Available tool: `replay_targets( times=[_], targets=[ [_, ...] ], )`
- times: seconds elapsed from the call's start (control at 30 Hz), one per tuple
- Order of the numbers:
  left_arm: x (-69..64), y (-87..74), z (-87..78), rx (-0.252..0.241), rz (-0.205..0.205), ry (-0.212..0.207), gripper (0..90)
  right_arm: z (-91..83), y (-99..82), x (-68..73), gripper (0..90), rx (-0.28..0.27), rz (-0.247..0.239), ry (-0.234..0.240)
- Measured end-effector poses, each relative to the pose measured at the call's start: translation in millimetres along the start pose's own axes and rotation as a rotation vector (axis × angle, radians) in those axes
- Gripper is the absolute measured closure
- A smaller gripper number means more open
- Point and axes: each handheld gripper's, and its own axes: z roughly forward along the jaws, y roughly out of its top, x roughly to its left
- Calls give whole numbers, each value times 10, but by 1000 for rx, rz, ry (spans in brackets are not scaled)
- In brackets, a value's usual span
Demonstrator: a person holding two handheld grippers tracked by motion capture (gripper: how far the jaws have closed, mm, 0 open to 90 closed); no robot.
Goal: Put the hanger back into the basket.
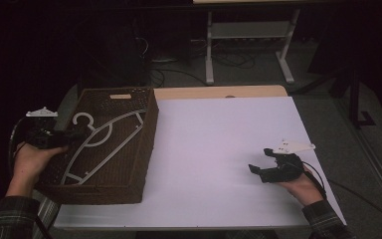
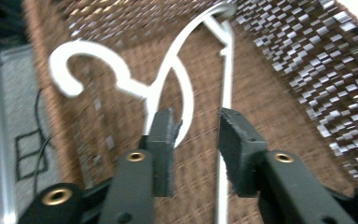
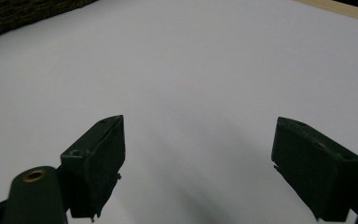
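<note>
— Nearest the high camera, what shows?

— Two checked sleeves at the bottom edge, both cut off by the frame. The right hand (image 1: 303, 186) holds the right gripper (image 1: 261, 160) low over the white table (image 1: 214, 144), jaws spread wide with nothing between them; in its own view only bare white surface lies past them.

— And the left?

— The left hand (image 1: 30, 162) holds the left gripper (image 1: 72, 135) over the near-left part of the basket (image 1: 149, 144), pointing in across the rim. Its jaws stand partly apart, narrower than the right pair.

— Where is the hanger against them?

— The white hanger (image 1: 104, 144) lies flat on the basket floor, hook toward the far-left corner. In the left gripper view its curved arm passes just beyond the left jaw's tip and its straight bar runs beneath the gap, close to the right jaw. Whether either jaw touches it cannot be told; that view is blurred.

— Farther off?

— A strip of wood at the table's far edge, then white desk legs (image 1: 209, 50) and cables in deep shadow, hard to make out.
</note>
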Motion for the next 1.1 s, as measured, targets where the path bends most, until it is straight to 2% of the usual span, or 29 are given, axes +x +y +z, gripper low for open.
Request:
replay_targets(
  times=[0.2, 0.33, 0.47, 0.67, 0.8, 0.83, 0.93, 0.97, 1.0, 1.1],
  targets=[
    [-318, 190, 20, -73, 52, -62, 463, -25, 17, 2, 167, -8, -3, -1],
    [-524, 283, 87, -105, 87, -94, 324, -48, 29, 12, 167, -16, -4, 1],
    [-783, 401, 158, -134, 123, -122, 228, -67, 37, 10, 167, -19, -5, 0],
    [-1168, 548, 257, -175, 164, -175, 152, -91, 43, 6, 167, -29, -4, -2],
    [-1452, 608, 367, -198, 205, -213, 133, -94, 44, 16, 167, -27, -5, -1],
    [-1498, 612, 391, -202, 204, -217, 130, -95, 45, 19, 166, -28, -6, 1],
    [-1695, 622, 516, -201, 223, -247, 120, -97, 45, 23, 166, -31, -6, 4],
    [-1695, 622, 516, -201, 223, -247, 117, -97, 45, 23, 166, -30, -6, 7],
    [-1836, 621, 614, -200, 227, -280, 114, -99, 45, 27, 166, -29, -7, 7],
    [-1998, 620, 725, -197, 244, -305, 99, -102, 44, 31, 165, -28, -8, 8]
  ],
)
